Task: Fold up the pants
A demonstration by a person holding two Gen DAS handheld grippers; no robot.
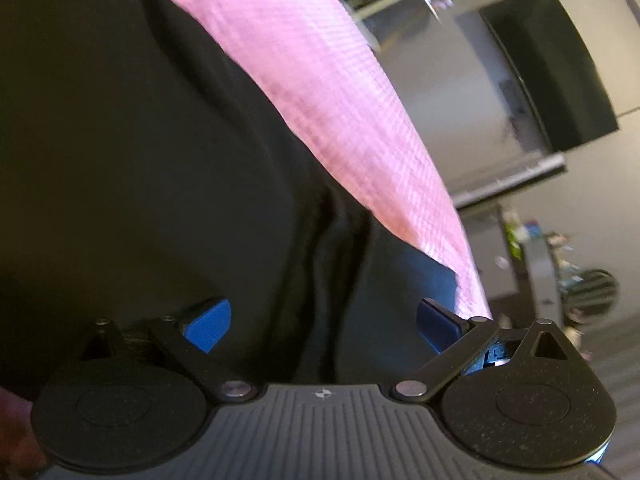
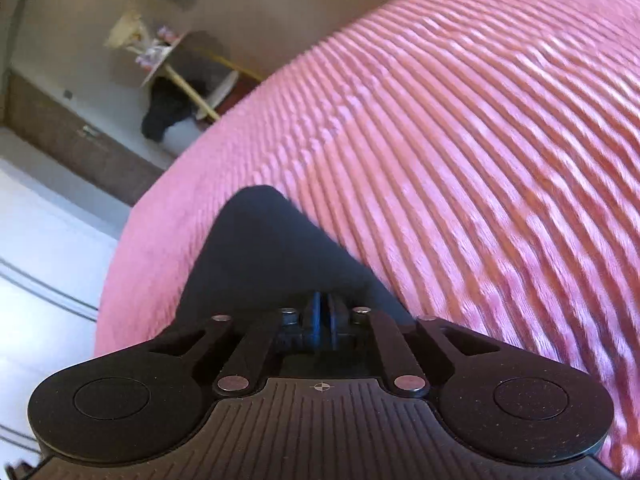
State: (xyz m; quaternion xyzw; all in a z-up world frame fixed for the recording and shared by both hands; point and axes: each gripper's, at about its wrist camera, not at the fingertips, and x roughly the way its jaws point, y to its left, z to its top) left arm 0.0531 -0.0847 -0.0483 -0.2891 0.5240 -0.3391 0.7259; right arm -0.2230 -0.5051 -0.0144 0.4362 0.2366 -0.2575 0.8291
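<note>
Right wrist view shows the right tool clenched on a corner of the pants, its blue pads pressed together with dark cloth pinched between them. That corner rises to a soft rounded peak in front of the tool, over the pink bedspread that covers the bed.

Left wrist view shows the left tool released, its blue fingers spread wide, with the pants filling the space between and beyond them; I cannot tell whether the fingers touch the cloth.

The pants are black or very dark navy, matte, with a smooth fine weave and a long loose crease running away from the left tool. They will likely handle as light, limp and fully compliant: no stiffness to carry a shape, so any unsupported part should sag and drag. A pinch at an edge or corner, such as a hem or the waistband, should hold better than a grab at the flat middle, where layers may separate.

The bedspread is ribbed, with raised parallel ridges and a plush nap; that texture will probably grip the cloth somewhat when it slides.
</note>
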